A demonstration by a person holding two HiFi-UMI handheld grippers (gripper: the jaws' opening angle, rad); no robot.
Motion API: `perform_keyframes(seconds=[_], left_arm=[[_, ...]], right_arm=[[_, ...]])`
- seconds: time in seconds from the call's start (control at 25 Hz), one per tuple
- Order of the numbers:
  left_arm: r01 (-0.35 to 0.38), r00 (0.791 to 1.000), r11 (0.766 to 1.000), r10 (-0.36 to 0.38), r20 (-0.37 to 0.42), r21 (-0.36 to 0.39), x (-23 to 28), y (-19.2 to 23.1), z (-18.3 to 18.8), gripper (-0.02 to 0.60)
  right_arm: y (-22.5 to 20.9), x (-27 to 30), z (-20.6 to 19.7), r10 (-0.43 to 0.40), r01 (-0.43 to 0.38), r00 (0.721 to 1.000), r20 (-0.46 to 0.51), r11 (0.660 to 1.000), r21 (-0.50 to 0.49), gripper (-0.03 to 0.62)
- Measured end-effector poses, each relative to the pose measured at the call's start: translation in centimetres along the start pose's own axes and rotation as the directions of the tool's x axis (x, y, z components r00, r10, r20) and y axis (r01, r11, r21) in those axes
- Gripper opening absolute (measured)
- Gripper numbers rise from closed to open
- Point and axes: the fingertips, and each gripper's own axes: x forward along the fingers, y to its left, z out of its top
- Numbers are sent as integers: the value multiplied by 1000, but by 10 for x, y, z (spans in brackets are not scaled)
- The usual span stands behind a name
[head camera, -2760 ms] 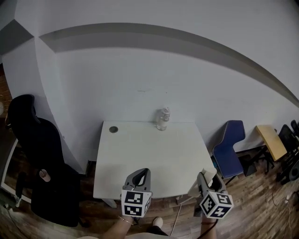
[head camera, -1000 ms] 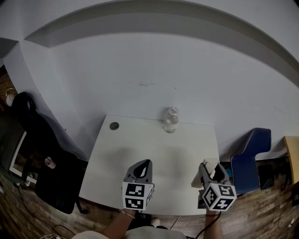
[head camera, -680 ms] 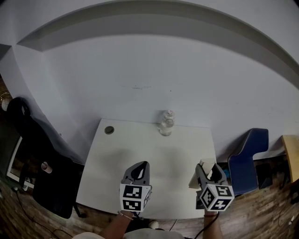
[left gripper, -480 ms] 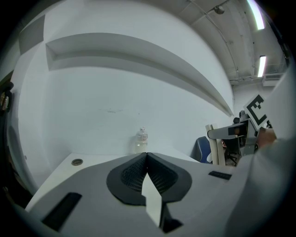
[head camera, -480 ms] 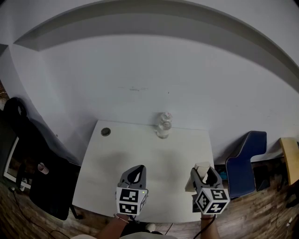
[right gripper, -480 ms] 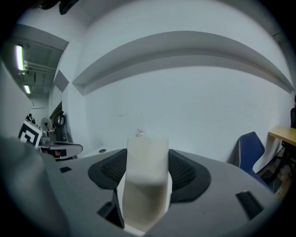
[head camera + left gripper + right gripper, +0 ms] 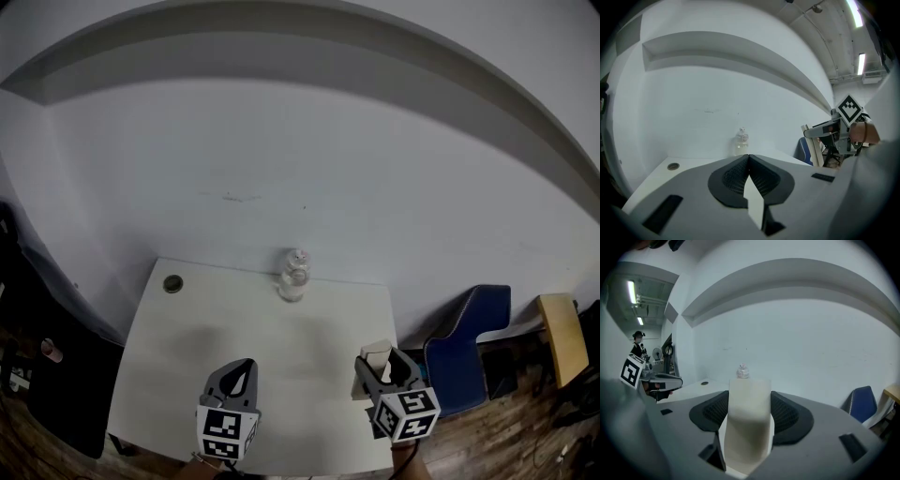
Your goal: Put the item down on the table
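The right gripper clamps the pale block over the table's 4 o'clock edge, the left gripper closed and empty; released so near the rim, it could topple off

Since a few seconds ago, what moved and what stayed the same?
Both grippers came a little farther in over the table. The right gripper still pinches the white block; nothing was let go. The left gripper stays shut and empty. The bottle stays upright at the far edge.
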Motion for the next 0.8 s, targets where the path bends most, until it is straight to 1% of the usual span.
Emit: perform_keyframes(seconds=[0.12,0.2,0.28,0.52,0.64,0.8], left_arm=[[22,999,1000,-23,-42,-12,11,-6,-12,17],[34,998,999,-34,-57,-4,19,-9,-17,17],[41,998,999,-40,-52,1,28,-12,-21,17],[53,997,998,-54,-50,-16,50,-17,-24,17],[53,997,998,-55,-55,-35,59,-16,-29,17],[55,996,998,-57,-61,-41,68,-14,-32,17]], right_arm=[[-9,9,-1,35,-35,999,-8,999,-20,296],[-15,18,-2,56,-56,998,-13,998,-23,295],[-22,28,-3,64,-65,998,-26,997,-49,296],[-41,53,-5,101,-107,994,-51,986,-129,296],[-53,65,-7,108,-118,992,-68,978,-170,296],[-71,83,-7,105,-121,991,-82,967,-226,296]])
